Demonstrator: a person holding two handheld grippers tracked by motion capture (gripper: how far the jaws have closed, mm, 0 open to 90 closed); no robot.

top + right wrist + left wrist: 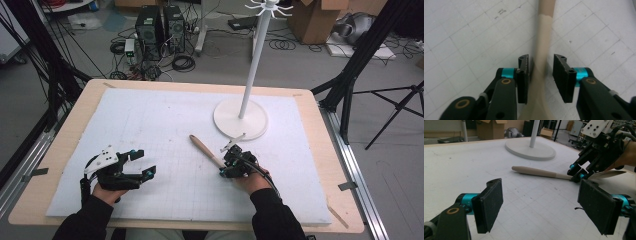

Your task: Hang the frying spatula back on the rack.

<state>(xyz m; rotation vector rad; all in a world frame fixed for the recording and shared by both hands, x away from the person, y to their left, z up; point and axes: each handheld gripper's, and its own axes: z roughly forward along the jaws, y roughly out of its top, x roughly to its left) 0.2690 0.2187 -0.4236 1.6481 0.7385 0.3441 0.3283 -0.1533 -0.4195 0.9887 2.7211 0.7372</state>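
One wooden spatula (206, 150), one white stand (240, 119), two grippers, jaws straddling spatula.

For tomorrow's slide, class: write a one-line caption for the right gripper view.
Right gripper, black jaws straddling the narrow neck of a beige wooden spatula lying on the white gridded mat, pads not yet pressing.

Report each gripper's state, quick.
Left gripper: open, nothing between its jaws.
Right gripper: jaws astride the wooden spatula's handle, a gap on one side; not yet clamped.
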